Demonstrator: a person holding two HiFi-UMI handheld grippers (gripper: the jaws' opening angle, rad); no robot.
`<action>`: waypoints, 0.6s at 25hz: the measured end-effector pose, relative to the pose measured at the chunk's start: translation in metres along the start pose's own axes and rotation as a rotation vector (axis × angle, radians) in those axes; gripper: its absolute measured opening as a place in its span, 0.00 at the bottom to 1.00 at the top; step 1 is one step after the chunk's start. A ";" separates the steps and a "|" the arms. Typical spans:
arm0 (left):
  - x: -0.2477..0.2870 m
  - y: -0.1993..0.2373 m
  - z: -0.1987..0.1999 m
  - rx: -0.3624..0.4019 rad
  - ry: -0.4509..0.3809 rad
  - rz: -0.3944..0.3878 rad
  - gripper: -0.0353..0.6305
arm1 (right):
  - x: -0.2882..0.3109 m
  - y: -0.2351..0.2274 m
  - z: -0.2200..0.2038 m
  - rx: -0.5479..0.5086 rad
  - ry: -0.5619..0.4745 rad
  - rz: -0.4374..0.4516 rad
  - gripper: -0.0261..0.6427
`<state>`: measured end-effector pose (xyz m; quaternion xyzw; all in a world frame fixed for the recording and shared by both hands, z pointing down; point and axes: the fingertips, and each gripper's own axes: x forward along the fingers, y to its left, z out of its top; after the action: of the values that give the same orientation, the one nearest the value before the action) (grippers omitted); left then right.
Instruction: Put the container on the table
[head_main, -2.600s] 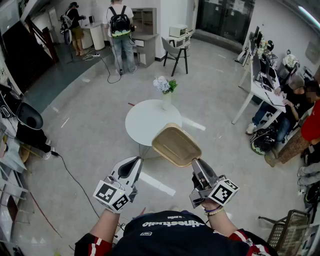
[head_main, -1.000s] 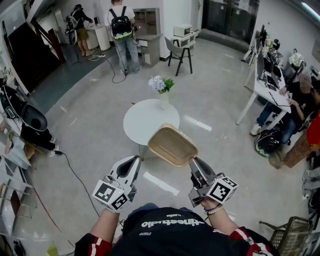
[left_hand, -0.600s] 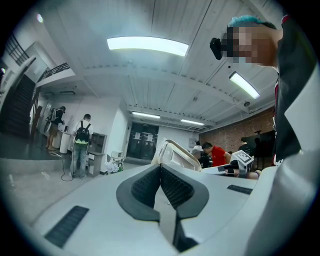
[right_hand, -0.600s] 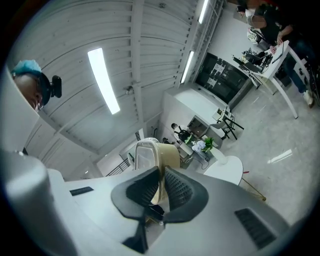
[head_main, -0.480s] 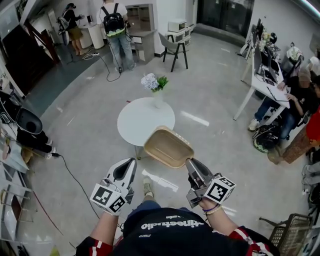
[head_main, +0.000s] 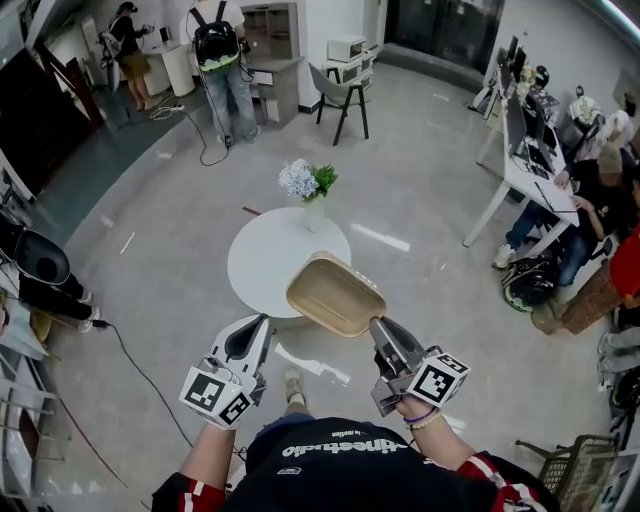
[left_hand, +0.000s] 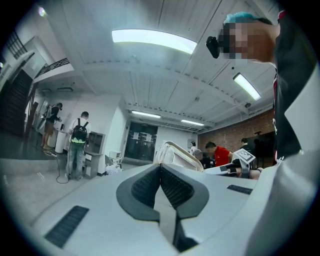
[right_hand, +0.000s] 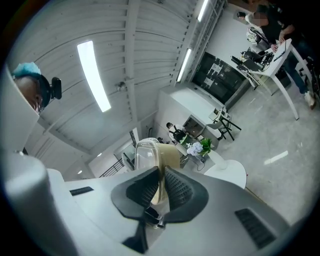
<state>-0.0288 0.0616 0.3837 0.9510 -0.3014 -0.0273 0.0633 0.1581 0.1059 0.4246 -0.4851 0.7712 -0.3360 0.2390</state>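
Right claw (head_main: 379, 327) on container (head_main: 335, 293) rim

1. Round white table (head_main: 268, 262) stands mid-room on a glossy pale grey floor (head_main: 420, 215).
2. Beyond table: dark-legged chair (head_main: 338, 88), then dark glazed doors (head_main: 445, 30).
3. Right of table: long white desk (head_main: 522, 170).
4. Overhead: strip lights (left_hand: 152, 40) on ribbed white ceiling (left_hand: 150, 80).

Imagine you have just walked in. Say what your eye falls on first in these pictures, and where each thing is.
The tan container stands out first: the right gripper holds it by its rim, tilted in the air, overlapping the near edge of the round white table in the head view. A vase of flowers stands at the table's far edge. The left gripper is shut and empty at lower left.
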 end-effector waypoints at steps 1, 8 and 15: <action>0.009 0.019 0.004 -0.001 -0.001 0.000 0.09 | 0.019 -0.003 0.004 0.003 0.000 -0.002 0.11; 0.053 0.148 0.041 -0.004 -0.019 -0.027 0.09 | 0.160 0.001 0.027 -0.006 -0.014 0.011 0.11; 0.069 0.249 0.058 0.012 -0.022 -0.041 0.09 | 0.269 0.007 0.027 0.000 -0.028 0.014 0.11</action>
<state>-0.1191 -0.1859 0.3593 0.9569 -0.2829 -0.0372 0.0535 0.0609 -0.1443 0.3906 -0.4843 0.7710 -0.3278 0.2520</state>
